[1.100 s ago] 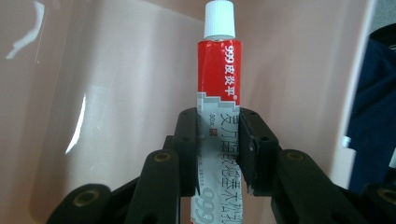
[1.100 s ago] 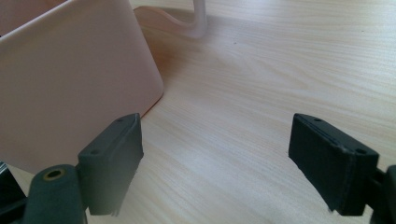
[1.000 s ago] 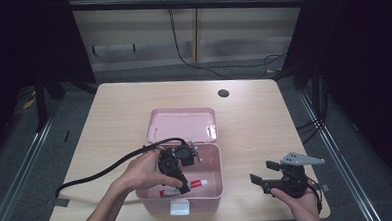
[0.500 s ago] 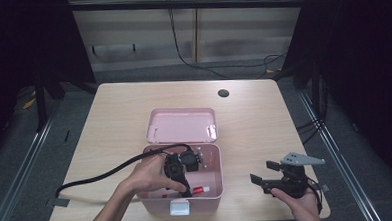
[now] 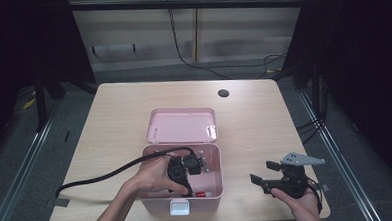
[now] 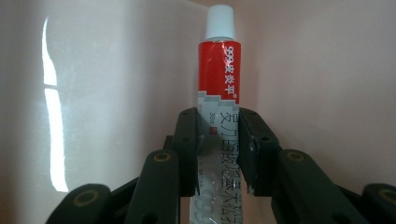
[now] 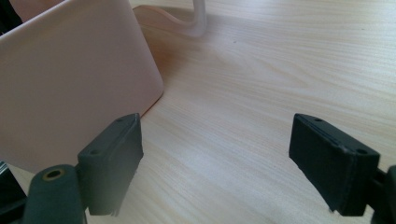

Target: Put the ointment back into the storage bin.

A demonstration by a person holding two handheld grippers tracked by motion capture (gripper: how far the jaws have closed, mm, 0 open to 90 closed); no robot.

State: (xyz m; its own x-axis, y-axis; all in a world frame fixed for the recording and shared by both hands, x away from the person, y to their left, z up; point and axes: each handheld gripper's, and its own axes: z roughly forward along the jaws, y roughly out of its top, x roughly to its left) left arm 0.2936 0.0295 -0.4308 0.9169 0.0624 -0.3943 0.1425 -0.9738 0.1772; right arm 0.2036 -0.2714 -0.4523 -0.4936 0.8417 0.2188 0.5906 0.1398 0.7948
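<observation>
The ointment tube [image 6: 219,112], red and silver with a white cap, was clamped between the jaws of the left gripper [image 6: 219,149], which pinched its flat lower body and left the capped end pointing away from the hand. That grip on the flattened part looked chosen so the soft tube would not slip or roll. In the high view the left gripper [image 5: 183,173] reached down inside the pink storage box [image 5: 211,152], and a bit of the red tube [image 5: 201,194] showed near the box's front wall, so the tube sat low in the box, close to its floor. Pale pink walls stood around the tube in the left gripper view, which fits that reading; whether the tube already touched the bottom could not be told. The box's lid [image 5: 180,125] lay swung back flat on the table [image 5: 114,109], leaving the opening free for the hand to enter from above. The right gripper [image 5: 264,173] rested well to the right of the box, over bare table, its jaws standing wide apart with nothing between them. It seemed parked there to stay clear of the box while the left hand worked. The likely step in hand was setting the tube down inside the box.
</observation>
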